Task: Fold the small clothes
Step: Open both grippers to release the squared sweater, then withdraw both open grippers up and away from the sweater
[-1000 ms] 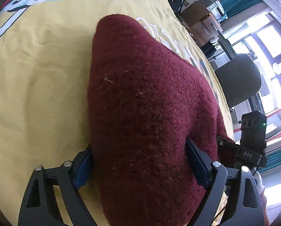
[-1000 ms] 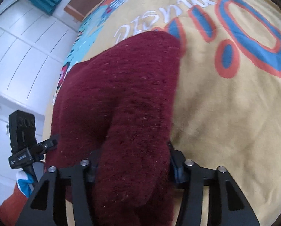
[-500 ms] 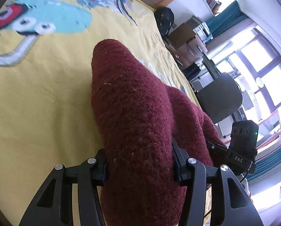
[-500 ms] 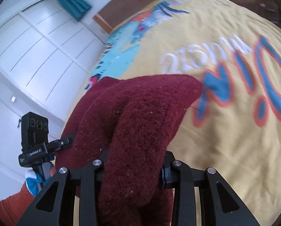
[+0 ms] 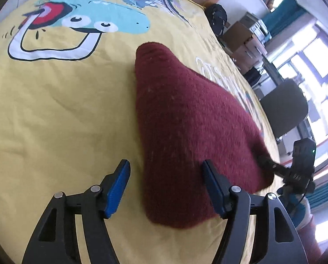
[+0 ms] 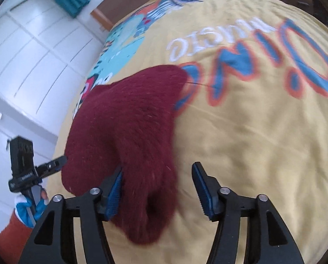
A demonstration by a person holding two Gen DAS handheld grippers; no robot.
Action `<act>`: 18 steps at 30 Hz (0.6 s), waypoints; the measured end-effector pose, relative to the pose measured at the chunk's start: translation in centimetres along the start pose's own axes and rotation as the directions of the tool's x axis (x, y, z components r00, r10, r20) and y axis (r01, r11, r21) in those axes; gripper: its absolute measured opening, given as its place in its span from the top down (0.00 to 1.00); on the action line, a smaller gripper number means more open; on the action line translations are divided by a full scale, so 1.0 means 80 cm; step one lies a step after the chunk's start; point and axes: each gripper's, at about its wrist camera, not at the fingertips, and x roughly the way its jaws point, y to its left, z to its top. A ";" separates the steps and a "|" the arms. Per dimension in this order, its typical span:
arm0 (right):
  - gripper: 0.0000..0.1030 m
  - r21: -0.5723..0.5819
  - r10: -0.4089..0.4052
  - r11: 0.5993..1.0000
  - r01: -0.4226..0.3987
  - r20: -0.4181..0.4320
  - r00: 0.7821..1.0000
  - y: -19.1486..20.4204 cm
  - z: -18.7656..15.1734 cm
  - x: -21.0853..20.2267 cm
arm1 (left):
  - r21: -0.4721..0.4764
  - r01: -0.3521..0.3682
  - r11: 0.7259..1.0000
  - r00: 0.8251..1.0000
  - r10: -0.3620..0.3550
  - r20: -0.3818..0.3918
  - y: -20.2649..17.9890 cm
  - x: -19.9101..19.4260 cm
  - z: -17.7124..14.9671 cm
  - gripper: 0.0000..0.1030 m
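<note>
A dark red knitted garment point(image 5: 186, 118) lies in a folded heap on the yellow printed bed cover point(image 5: 54, 114). My left gripper point(image 5: 165, 187) is at its near edge and its jaws are opening. The cloth sits between them against the right pad point(image 5: 212, 189), clear of the left one. In the right wrist view the same garment point(image 6: 128, 132) droops between the jaws of my right gripper point(image 6: 158, 189), which are also opening. It brushes the left pad point(image 6: 114, 189) and stands apart from the right one. Neither gripper pinches the cloth.
The other gripper's camera point(image 5: 302, 160) shows at the bed's right edge. A gloved hand point(image 6: 30, 204) holds the other gripper point(image 6: 23, 165) at left. A dark chair point(image 5: 282, 112), cardboard boxes point(image 5: 241, 35) and a black bag point(image 5: 217, 19) stand beyond the bed. White cupboards point(image 6: 32, 50) line the wall.
Both grippers were shut on the lifted red garment and have now let go. Their jaws have spread, and the garment has dropped onto the cover. Both grippers have drawn back from it.
</note>
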 end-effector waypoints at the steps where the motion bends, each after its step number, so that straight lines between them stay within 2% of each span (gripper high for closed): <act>1: 0.39 0.015 -0.006 1.000 0.006 -0.007 1.000 -0.001 0.001 0.001 | 0.005 -0.009 1.000 1.000 0.009 -0.002 -0.004 0.000 -0.005 0.40; 6: 0.39 0.032 -0.049 0.998 0.051 -0.049 0.998 0.004 -0.018 0.022 | 0.034 -0.064 0.997 0.998 0.065 -0.013 -0.055 0.034 -0.006 0.40; 13: 0.38 0.000 -0.105 0.994 0.105 -0.046 0.993 0.017 -0.021 0.037 | 0.077 -0.148 0.986 0.988 0.151 -0.034 -0.067 0.043 -0.024 0.38; 18: 0.38 0.047 -0.062 0.997 0.063 -0.020 0.998 0.003 -0.005 0.024 | 0.100 -0.181 0.978 0.982 0.185 -0.032 -0.074 0.040 -0.025 0.38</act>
